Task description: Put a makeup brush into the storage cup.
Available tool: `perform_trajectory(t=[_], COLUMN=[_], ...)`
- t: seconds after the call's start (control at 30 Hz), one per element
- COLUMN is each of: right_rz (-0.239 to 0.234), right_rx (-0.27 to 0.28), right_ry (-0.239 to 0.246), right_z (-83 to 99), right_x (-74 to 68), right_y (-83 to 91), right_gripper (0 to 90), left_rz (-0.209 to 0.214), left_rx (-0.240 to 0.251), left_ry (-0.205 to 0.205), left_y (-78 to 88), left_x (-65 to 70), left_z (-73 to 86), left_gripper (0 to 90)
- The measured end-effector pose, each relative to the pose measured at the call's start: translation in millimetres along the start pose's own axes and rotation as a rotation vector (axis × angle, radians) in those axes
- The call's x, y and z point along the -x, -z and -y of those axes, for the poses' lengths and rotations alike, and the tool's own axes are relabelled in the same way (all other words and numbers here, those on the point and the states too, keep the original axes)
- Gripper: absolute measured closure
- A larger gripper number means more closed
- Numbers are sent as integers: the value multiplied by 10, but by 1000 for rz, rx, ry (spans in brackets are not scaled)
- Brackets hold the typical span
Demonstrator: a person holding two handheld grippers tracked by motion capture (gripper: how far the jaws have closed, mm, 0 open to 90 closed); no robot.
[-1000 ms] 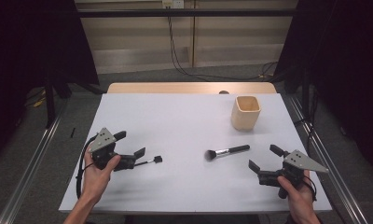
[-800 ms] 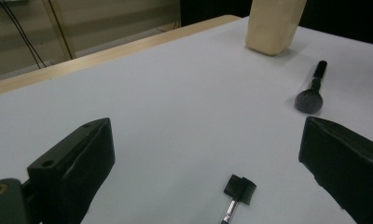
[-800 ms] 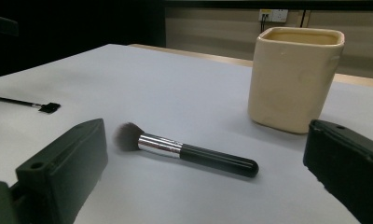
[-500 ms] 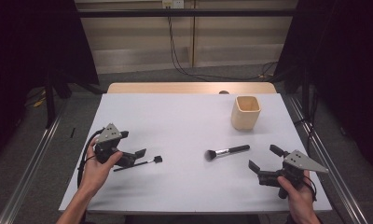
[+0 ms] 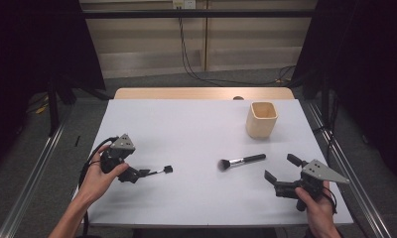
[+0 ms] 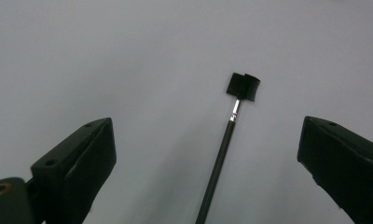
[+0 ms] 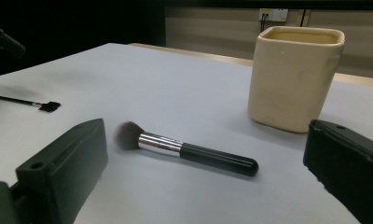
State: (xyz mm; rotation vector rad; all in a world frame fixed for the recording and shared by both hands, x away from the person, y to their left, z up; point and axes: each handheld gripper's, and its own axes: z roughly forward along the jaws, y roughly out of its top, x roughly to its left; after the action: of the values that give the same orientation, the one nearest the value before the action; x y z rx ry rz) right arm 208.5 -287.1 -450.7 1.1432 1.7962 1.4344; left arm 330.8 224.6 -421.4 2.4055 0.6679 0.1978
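Observation:
A thin black brush (image 6: 224,149) with a small square head (image 6: 243,87) lies on the white table (image 5: 196,124). My left gripper (image 6: 208,140) is open, its jaws wide apart on either side of the handle. From above, the left gripper (image 5: 136,172) sits at the table's left with the thin brush (image 5: 159,171) pointing right from it. A makeup brush (image 5: 242,161) with a black handle and silver ferrule lies mid-table, bristles to the left. My right gripper (image 5: 282,168) is open near the front right, facing the makeup brush (image 7: 184,149) a short way off.
A cream square cup (image 5: 261,119) stands upright at the back right; in the right gripper view the cup (image 7: 292,77) rises just behind the makeup brush. A wooden strip (image 5: 201,93) borders the table's far edge. Dark floor and metal rails flank both sides.
My left gripper has shifted slightly right and turned toward the thin brush, so the handle now lies between its jaws. The right gripper and makeup brush have stayed put.

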Motion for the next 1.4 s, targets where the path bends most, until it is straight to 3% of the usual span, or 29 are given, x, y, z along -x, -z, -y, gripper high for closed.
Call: perform_trajectory(t=[0.1,0.33,0.57,0.6,0.83,0.9,0.93,0.97,1.07,1.13,1.23,1.37,1.4], right_rz=[0,-1,-4,-5,-8,-9,-8,-10,-11,-13,-12,-13,-10], right_rx=[-4,-6,-10,-10,-18,-17,-19,-21,-26,-27,-26,-24,-25], right_ry=[0,5,5,2,6,6,10,9,10,11,13,8,4], right_z=[4,3,6,6,7,7,8,9,10,11,11,8,8], right_x=[3,-3,-6,-8,-16,-16,-14,-17,-21,-24,-24,-21,-19], right_y=[-3,-5,-8,-10,-22,-21,-21,-23,-29,-32,-28,-21,-21], right_gripper=[0,0,0,0,0,0,0,0,0,0,0,0,0], left_rz=[7,74,106,131,155,152,120,120,96,86,75,82,90], left_rx=[-55,-220,-272,-296,-346,-358,-380,-380,-388,-398,-419,-419,-440], left_ry=[-22,-50,-38,-52,-68,-82,-95,-95,-99,-100,-103,-98,-114], left_y=[-33,-135,-169,-189,-265,-276,-301,-301,-307,-294,-310,-305,-303], left_x=[15,-17,-64,-73,-61,-45,-18,-18,-24,-65,-44,-25,-26], left_z=[-4,0,50,67,82,86,83,83,72,52,30,24,-4], left_gripper=[50,56,64,77,74,94,97,93,160,289,304,385,425])
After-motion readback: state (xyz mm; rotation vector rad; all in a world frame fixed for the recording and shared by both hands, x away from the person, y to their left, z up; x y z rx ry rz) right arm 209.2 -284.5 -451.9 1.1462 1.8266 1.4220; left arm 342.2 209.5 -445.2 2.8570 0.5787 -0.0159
